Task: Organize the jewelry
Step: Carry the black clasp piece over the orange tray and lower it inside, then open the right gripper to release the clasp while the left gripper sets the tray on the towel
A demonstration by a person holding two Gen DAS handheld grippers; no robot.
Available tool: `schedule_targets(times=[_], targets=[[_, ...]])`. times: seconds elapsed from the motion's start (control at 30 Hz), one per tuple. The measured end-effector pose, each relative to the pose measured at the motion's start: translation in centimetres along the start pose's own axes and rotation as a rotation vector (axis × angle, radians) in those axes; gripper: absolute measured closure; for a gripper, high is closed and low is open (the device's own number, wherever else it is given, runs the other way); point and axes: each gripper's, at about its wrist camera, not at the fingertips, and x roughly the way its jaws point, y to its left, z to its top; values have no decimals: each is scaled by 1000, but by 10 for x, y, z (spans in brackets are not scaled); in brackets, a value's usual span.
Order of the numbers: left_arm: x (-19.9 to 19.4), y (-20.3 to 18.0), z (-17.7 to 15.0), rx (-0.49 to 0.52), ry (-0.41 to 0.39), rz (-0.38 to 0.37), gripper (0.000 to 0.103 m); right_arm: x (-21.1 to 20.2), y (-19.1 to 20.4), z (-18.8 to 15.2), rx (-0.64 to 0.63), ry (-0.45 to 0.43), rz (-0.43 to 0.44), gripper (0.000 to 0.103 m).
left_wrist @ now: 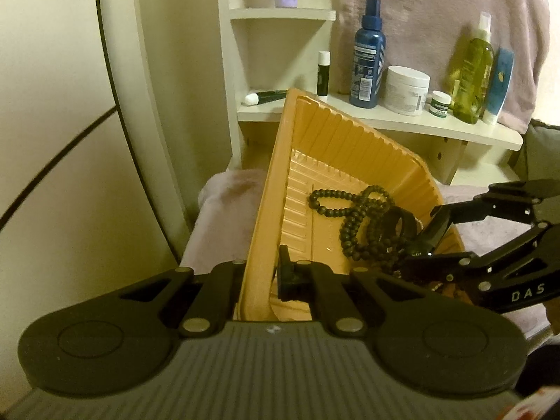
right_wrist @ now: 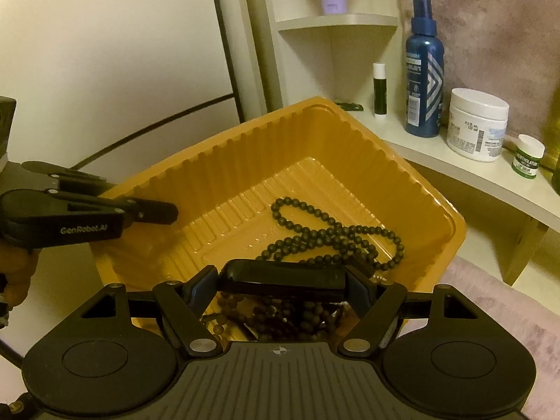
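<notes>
Two tongs working at an orange tray (right_wrist: pixel 315 133), left tongs (left_wrist: pixel 260 273) pinching its rim, right tongs (right_wrist: pixel 281 281) gripping a black band (right_wrist: pixel 280 273) lying crosswise, above the bead necklace (right_wrist: pixel 332 238) sprawling inside

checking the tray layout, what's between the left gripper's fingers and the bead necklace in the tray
Bare ribbed tray floor; nothing lies between the left gripper, clamped on the tray wall, and the bead necklace. The right wrist view shows it best.

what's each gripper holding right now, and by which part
Left gripper pinches the yellow tray by its near rim. Right gripper spans a black band end to end.
</notes>
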Motion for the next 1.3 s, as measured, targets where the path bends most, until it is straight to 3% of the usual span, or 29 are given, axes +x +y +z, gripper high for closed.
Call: schedule_targets(times=[0.3,0.93,1.03,1.17,1.3], targets=[[12,20,-3,-84,31,-66,98,5,-1,5,8,29,-13,27],[49,42,-19,-206,86,-115,91,17,0,11,-13,66,-42,27],[53,42,-20,-204,92,-118,89,18,1,11,-15,72,-46,27],[51,47,-22,-223,74,-114,73,21,2,12,-23,80,-46,27],[49,52,-20,-234,63,-102,72,24,4,12,-13,71,-40,27]])
